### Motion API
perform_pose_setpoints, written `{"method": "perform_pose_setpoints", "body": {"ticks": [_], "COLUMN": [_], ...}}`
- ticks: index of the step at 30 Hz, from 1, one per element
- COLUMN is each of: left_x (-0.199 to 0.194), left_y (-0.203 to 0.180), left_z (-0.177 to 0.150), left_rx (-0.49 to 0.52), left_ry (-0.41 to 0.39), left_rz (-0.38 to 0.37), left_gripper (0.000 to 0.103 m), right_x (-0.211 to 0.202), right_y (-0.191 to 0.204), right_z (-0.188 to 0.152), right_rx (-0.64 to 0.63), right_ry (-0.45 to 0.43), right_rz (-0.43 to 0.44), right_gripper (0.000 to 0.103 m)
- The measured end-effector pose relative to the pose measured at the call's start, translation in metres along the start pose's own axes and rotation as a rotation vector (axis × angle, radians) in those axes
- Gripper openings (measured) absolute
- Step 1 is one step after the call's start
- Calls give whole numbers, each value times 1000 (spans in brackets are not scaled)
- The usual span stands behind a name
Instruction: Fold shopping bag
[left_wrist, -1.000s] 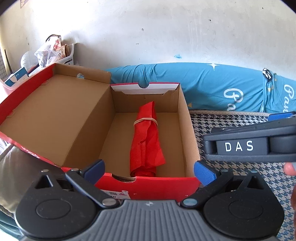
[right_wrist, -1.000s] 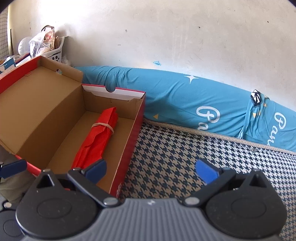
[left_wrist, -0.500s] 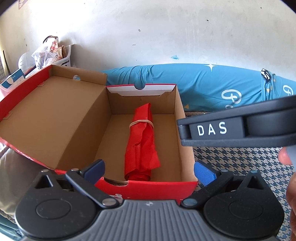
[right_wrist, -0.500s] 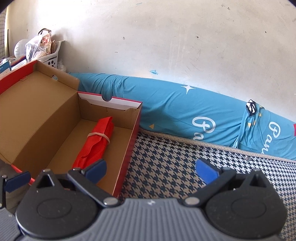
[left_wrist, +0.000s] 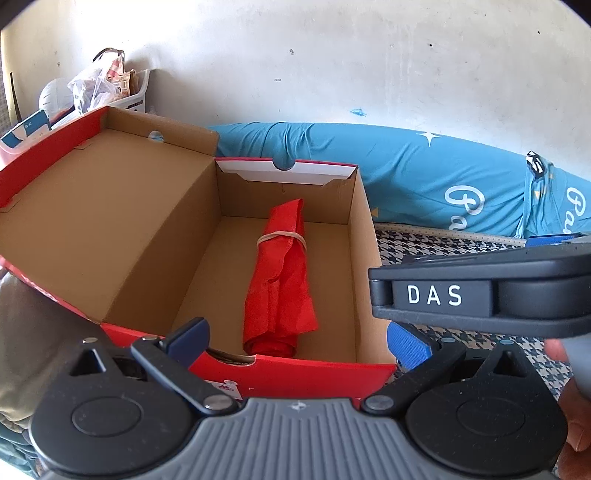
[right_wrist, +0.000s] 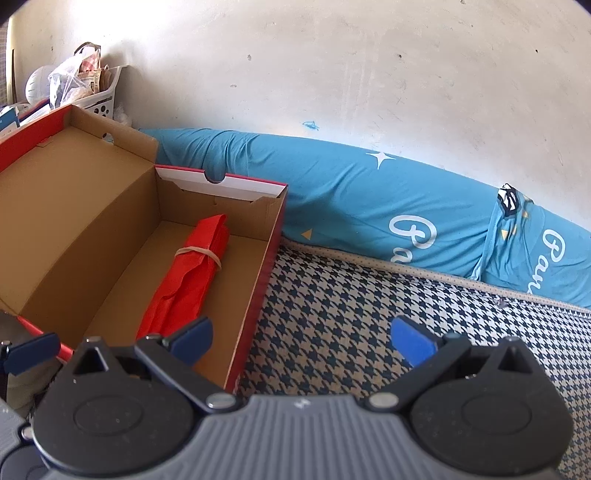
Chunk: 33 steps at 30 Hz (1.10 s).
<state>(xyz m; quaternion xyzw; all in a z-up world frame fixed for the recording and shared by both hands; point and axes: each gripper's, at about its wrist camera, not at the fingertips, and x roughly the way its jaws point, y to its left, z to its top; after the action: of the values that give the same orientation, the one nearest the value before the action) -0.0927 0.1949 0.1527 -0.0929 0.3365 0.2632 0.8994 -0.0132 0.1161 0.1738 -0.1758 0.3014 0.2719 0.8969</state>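
Note:
A red shopping bag (left_wrist: 279, 273), rolled up and held by a tan rubber band (left_wrist: 282, 236), lies lengthwise in an open red shoebox (left_wrist: 295, 373) with its lid flipped to the left. The right wrist view shows the same red shopping bag (right_wrist: 188, 280) in the shoebox (right_wrist: 255, 295), left of that gripper. My left gripper (left_wrist: 297, 341) hovers open over the box's near wall, nothing between its blue pads. My right gripper (right_wrist: 301, 341) is open and empty over the houndstooth cover (right_wrist: 369, 314), beside the box's right wall. Its black body marked DAS (left_wrist: 480, 295) crosses the left wrist view.
A long blue bolster (right_wrist: 369, 210) lies along the white wall behind the box. A white basket with plastic bags (left_wrist: 107, 88) stands at the back left. A person's fingers (left_wrist: 574, 406) show at the right edge. Grey cloth (left_wrist: 33, 332) lies under the lid.
The right gripper's body has dropped lower and shifted right in the left wrist view after rising half a second ago. The bag and box have not moved. Both grippers stay open.

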Motion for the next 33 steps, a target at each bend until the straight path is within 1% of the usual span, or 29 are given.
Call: {"method": "perform_pose_setpoints", "body": {"ticks": [6,14,17,20,28,33], "left_x": [8,3,2,2,3,3], "left_y": [2,-1,0,0,4,3], "left_z": [-2,-6,-8,-9,-9,-10], "left_rx": [-15,16,18,26,13,16], "left_ry": [22,18,26,29,35,35], "left_rz": [-32,-34,-35,-33,-35,-39], "left_gripper": [103,103,103,103,103,103], "right_x": [1,4,6,4,4,-1], "right_y": [2,4,3,1,1,5], "right_z": [-1,-3,-5,-6,-5,-5], "right_rx": [0,-7,-4,5,6,-11], "right_ry": [3,46,67,61,59,41], "right_rz": [20,47,45,68,61,82], "right_gripper": [103,103,103,103,103,103]}}
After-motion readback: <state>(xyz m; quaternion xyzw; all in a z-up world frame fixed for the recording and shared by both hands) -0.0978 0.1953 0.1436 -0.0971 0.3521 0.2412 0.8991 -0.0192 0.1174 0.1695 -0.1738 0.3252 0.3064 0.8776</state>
